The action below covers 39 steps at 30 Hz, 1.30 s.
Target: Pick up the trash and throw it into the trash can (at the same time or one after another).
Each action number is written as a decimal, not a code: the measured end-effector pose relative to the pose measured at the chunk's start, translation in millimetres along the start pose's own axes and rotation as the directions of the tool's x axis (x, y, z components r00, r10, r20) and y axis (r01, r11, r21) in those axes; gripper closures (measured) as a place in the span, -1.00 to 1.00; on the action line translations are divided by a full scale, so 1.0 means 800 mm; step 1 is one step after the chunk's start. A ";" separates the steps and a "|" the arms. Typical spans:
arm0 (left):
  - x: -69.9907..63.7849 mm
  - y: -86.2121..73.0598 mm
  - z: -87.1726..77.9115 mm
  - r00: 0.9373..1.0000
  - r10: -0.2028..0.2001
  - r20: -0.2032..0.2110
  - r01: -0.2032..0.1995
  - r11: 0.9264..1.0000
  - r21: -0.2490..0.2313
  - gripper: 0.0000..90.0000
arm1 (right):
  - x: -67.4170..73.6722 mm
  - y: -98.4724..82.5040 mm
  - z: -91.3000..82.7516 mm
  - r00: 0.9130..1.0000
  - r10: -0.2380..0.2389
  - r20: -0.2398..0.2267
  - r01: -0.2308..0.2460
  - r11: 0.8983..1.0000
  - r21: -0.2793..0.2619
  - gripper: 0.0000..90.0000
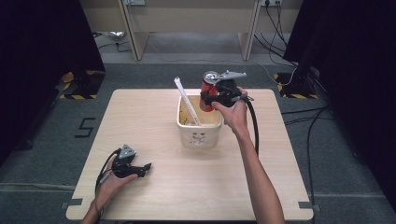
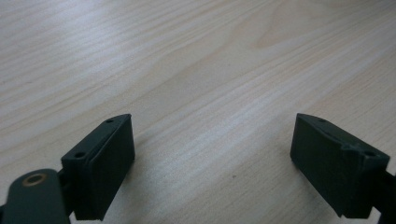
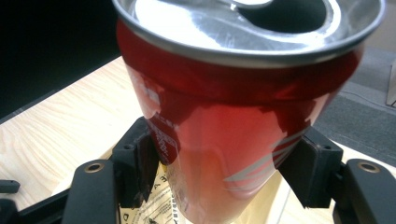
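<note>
A red drink can (image 3: 224, 121) stands upright between the two black jaws of the right tool (image 3: 224, 177), whose pads press against its sides low on the body. The can's silver top faces up, its mouth opened. Under the can lies the pale rim of a cream tub (image 3: 275, 205) with printed paper inside. Left of the can stretches the light wooden surface (image 3: 60, 135); right of it, grey floor (image 3: 364, 121).

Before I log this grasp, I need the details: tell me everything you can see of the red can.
The red can is shiny metal with a silver top, its tab opening already open. It stands roughly upright, clamped low on its sides between the right hand-held gripper's black jaws, above the cream tub's back right corner.
</note>
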<state>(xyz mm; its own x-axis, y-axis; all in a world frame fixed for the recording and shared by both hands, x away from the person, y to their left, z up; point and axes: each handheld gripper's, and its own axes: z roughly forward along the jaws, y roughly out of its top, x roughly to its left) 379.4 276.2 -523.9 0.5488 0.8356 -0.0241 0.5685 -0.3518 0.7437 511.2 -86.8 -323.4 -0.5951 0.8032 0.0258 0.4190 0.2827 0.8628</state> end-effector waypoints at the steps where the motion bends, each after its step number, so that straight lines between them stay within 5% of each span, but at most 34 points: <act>1: 0.000 0.000 0.000 1.000 0.000 -0.001 0.000 1.000 -0.001 -0.71 | 0.001 -0.001 0.002 1.000 0.003 0.001 -0.003 1.000 0.005 -0.24; 27: 0.000 0.000 0.000 1.000 0.002 0.000 -0.002 1.000 0.002 -0.71 | 0.003 -0.027 0.052 1.000 0.000 0.003 0.000 0.994 0.107 -0.24; 39: 0.000 0.000 0.000 1.000 0.002 -0.001 -0.002 1.000 0.002 -0.71 | 0.004 -0.035 0.059 1.000 0.004 -0.002 -0.003 0.992 0.129 -0.24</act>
<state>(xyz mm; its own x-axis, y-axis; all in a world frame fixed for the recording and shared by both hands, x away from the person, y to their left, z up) 379.4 276.3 -523.8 0.5497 0.8351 -0.0220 0.5681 -0.3544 0.7427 529.6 -67.7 -371.4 -0.5947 0.8034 0.0299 0.5059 0.3451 0.7906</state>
